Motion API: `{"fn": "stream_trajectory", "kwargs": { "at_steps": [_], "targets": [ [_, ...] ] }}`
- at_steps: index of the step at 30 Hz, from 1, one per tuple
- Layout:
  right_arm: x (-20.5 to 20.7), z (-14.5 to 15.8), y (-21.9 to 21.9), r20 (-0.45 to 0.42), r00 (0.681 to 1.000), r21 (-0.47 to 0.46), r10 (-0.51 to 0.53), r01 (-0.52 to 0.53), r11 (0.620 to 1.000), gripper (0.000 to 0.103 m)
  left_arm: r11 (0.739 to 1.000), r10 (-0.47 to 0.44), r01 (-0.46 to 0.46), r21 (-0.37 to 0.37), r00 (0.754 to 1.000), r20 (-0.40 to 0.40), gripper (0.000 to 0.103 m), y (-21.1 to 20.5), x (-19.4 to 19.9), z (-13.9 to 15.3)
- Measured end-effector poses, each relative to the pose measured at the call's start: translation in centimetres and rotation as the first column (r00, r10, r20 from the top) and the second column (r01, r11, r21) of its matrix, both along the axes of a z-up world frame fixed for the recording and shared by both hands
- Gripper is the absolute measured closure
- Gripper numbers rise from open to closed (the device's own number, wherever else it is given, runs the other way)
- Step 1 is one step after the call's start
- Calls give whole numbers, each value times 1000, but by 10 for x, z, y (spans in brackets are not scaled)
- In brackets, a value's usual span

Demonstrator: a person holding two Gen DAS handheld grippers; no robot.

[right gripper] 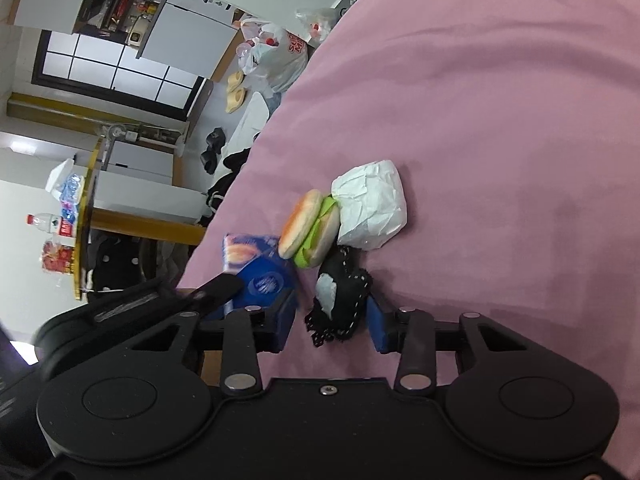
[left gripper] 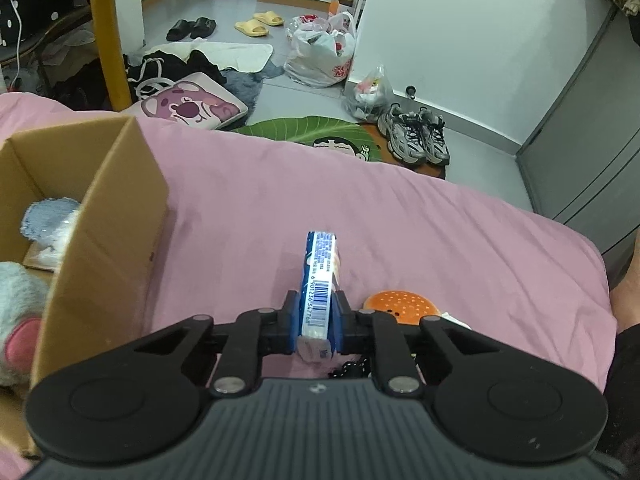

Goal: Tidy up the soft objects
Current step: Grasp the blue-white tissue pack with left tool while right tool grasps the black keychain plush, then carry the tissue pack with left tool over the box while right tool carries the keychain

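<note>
Left wrist view first: the left gripper (left gripper: 318, 320) has its jaws clenched on a tissue pack (left gripper: 320, 280), pinched across its thin sides so it stands on edge, barcode up, above the pink bed (left gripper: 440, 232). That narrow pinch probably suits a soft pack, since the flat faces would be too wide for the jaws. The gripper points forward and roughly level, with the box (left gripper: 108, 208) just to its left; plush toys (left gripper: 24, 304) already lie inside, so I judge the pack is bound there too. A burger toy (left gripper: 400, 306) lies on the bed just right of the jaws.

Right wrist view: this camera is rolled hard onto its side, so the room looks tipped. The right gripper (right gripper: 332, 320) has its jaws released, one on either side of a black lace piece (right gripper: 340, 292) lying on the bed, not yet closed on it. The straddle looks like a lineup for the next pick. Beyond sit the burger toy and, touching it, a white paper bundle (right gripper: 372, 204). The tissue pack shows to the left in the other gripper.
</note>
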State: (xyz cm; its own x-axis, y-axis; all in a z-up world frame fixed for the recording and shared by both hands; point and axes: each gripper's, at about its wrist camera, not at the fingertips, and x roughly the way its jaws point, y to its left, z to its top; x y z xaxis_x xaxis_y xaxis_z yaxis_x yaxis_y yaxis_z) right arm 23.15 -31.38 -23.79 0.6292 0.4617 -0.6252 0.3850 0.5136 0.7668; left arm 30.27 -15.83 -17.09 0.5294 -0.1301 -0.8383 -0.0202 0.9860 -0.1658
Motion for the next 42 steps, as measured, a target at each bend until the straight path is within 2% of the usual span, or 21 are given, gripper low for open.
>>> {"fn": "stream_trajectory", "kwargs": {
  "at_steps": [1, 2, 5, 12, 19, 31, 42],
  "targets": [
    [1, -1, 3, -2, 1000, -6, 1, -1, 1000, 73, 1000, 3, -3, -3, 1000, 0, 88, 2, -2, 2],
    [1, -2, 3, -5, 1000, -5, 5, -5, 1000, 85, 1000, 3, -3, -5, 1000, 2, 88, 3, -4, 4],
    [-5, 3, 4, -2, 1000, -20, -3, 3, 1000, 89, 1000, -2, 2, 1, 1000, 4, 88, 6, -8, 8],
    [-21, 37, 3, 85, 996, -83, 3, 4, 997, 90, 1000, -1, 2, -11, 1000, 20, 88, 16, -22, 27],
    [-34, 63, 3, 134, 991, -137, 20, -2, 991, 90, 1000, 7, -6, -27, 998, 55, 88, 27, -38, 51],
    [-42, 107, 27, 214, 970, -253, 119, -63, 965, 90, 999, 30, -25, -40, 993, 118, 88, 58, -68, 92],
    [-50, 134, 53, 276, 944, -304, 178, -90, 949, 90, 996, 69, -57, -75, 983, 170, 88, 97, -87, 126]
  ]
}}
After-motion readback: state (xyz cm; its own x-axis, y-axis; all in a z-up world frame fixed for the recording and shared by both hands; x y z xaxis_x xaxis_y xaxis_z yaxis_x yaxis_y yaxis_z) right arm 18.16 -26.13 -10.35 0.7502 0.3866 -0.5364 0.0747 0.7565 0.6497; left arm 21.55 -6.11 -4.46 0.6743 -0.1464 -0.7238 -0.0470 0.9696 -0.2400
